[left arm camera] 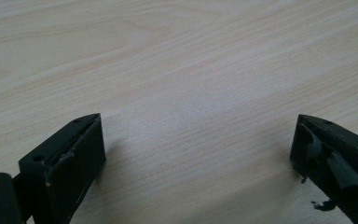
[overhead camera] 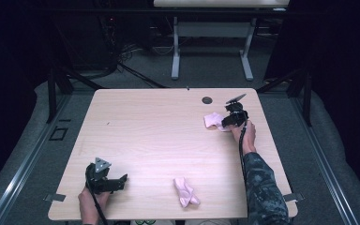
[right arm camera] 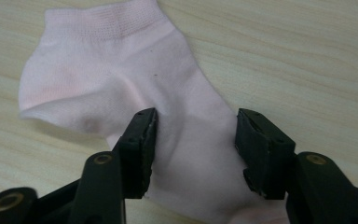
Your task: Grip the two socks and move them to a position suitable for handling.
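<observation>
- A pale pink sock [right arm camera: 135, 84] lies flat on the far right part of a light wooden table [overhead camera: 159, 136], its ribbed cuff pointing away from the right gripper's camera.
- The right gripper [right arm camera: 196, 140] stands over the sock's foot, one black jaw on each side of a raised fold of fabric; the jaws are partly closed, the left one touches the cloth, and a gap shows at the right one, so the sock is between them but not pinched.
- From the high view, the same gripper [overhead camera: 232, 119] sits at the sock's right edge, held by the person's right hand [overhead camera: 248, 136], the camouflage-patterned sleeve [overhead camera: 262, 187] running back to the near edge of the table.
- A second pink sock [overhead camera: 186, 192] lies crumpled near the front edge of the table, well apart from the first.
- The left gripper [left arm camera: 196, 154] rests low over bare wood at the near left corner, its jaws wide open with nothing between them.
- A small dark round hole [overhead camera: 207, 100] marks the tabletop just beyond the far sock.
- Behind the table stands a white-legged desk [overhead camera: 211, 42] on a grey floor.
</observation>
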`<state>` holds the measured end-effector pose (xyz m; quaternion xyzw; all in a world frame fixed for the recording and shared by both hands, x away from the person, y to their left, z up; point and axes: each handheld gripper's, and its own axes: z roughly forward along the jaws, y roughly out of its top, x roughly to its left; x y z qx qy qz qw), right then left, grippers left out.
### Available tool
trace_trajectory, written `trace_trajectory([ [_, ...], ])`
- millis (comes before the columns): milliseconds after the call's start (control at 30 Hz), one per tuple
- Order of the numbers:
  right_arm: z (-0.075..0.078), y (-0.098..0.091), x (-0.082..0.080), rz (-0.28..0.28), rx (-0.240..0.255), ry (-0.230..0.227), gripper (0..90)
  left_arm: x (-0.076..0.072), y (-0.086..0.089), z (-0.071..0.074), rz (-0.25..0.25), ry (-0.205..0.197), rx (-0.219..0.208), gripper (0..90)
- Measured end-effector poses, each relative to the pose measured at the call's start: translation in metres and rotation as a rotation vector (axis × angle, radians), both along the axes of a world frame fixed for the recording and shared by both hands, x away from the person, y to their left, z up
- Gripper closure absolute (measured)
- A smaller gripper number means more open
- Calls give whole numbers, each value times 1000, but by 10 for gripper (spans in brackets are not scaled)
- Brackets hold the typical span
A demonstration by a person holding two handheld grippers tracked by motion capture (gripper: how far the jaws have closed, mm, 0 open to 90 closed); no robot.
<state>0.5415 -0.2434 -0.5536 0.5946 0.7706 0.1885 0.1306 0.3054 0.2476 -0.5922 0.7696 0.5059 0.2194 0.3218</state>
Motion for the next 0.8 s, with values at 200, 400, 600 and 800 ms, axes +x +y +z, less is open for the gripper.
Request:
trace_trajectory([
  [200,1,-4,-2,-4,34,-1,798,0,0,0,-1,-4,-1,31],
  [400,10,-11,-8,9,83,-16,831,0,0,0,-3,-5,-1,36],
  [600,40,-14,-32,65,161,-90,837,0,-1,0,-2,-5,-1,36],
  [800,73,-5,-61,154,193,-166,837,0,-1,0,-2,-5,-1,36],
])
